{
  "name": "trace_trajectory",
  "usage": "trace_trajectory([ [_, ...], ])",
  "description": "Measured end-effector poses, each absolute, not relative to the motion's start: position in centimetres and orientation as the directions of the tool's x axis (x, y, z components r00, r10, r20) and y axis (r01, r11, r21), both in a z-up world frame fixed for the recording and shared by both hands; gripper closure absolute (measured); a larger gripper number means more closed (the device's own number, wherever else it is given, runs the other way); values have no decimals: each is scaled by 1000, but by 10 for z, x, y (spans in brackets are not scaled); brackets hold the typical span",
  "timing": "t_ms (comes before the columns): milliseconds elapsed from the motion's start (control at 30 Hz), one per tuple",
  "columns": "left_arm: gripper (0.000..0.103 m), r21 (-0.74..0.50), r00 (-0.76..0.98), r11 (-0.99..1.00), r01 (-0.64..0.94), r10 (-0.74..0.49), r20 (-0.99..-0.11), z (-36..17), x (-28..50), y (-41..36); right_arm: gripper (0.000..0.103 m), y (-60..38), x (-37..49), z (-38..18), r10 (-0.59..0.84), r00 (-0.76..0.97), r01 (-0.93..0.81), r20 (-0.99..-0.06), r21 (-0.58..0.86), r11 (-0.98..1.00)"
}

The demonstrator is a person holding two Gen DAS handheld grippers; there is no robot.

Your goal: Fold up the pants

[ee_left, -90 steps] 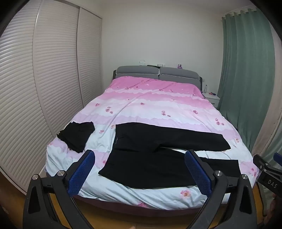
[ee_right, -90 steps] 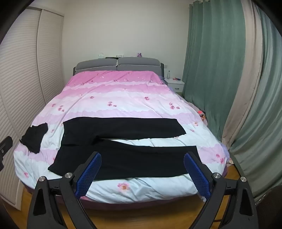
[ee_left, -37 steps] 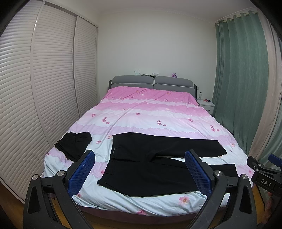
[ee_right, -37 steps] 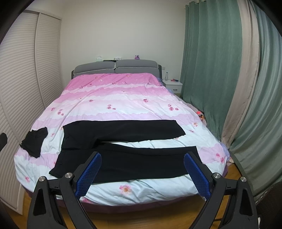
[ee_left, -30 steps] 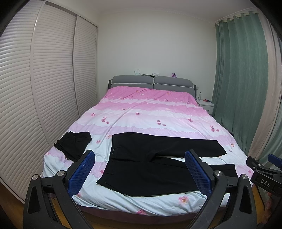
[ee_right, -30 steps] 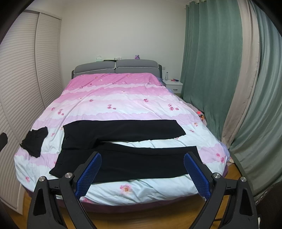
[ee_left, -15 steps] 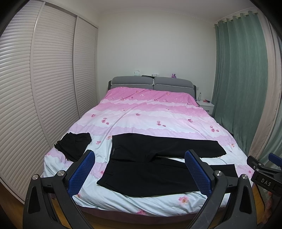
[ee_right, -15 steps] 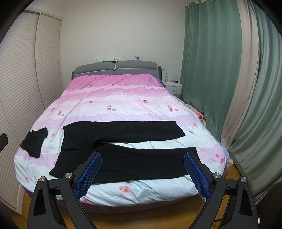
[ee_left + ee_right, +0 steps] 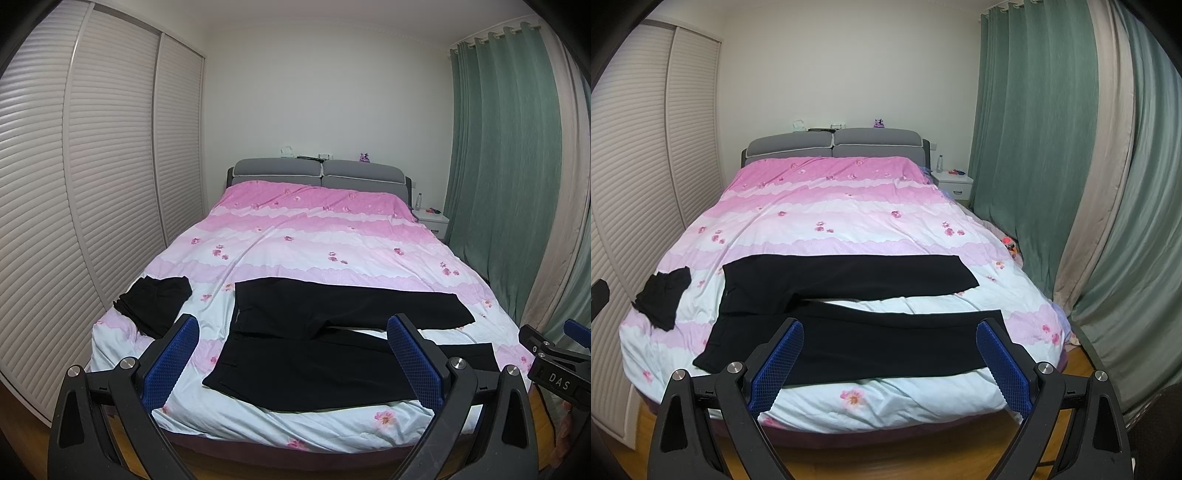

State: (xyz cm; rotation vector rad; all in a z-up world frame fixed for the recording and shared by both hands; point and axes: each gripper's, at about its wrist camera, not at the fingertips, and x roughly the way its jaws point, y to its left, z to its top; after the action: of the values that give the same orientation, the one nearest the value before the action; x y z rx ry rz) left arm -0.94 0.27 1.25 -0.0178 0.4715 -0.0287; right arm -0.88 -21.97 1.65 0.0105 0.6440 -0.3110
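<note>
Off the bed's point(image 9: 258, 424) foot, both claws point(image 9: 293, 363) point(image 9: 890, 360) hover spread above the flat black pants point(image 9: 849, 343).

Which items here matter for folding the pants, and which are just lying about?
Job: black pants spread on the bed; left gripper and right gripper, both open.

Lying about: folded dark garment, nightstand, bottle.

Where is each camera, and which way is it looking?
Left wrist: on the left gripper, off the bed's foot, facing the headboard; its open fingers and the right gripper's edge show.
Right wrist: on the right gripper, further right, facing likewise; open fingers show.
Both share the black pants and curtain.
</note>
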Motion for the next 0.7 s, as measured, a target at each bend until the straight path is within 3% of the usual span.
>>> trace_trajectory([
  [433, 0, 23, 900, 1000, -5, 15, -436, 5, 0, 9, 7, -215, 1, 18, -277, 774, 266, -570, -105, 958],
  [700, 0, 32, 865, 998, -59, 67, -497, -22, 15, 24, 7, -201, 31, -2, -189, 791, 157, -582, -105, 982],
])
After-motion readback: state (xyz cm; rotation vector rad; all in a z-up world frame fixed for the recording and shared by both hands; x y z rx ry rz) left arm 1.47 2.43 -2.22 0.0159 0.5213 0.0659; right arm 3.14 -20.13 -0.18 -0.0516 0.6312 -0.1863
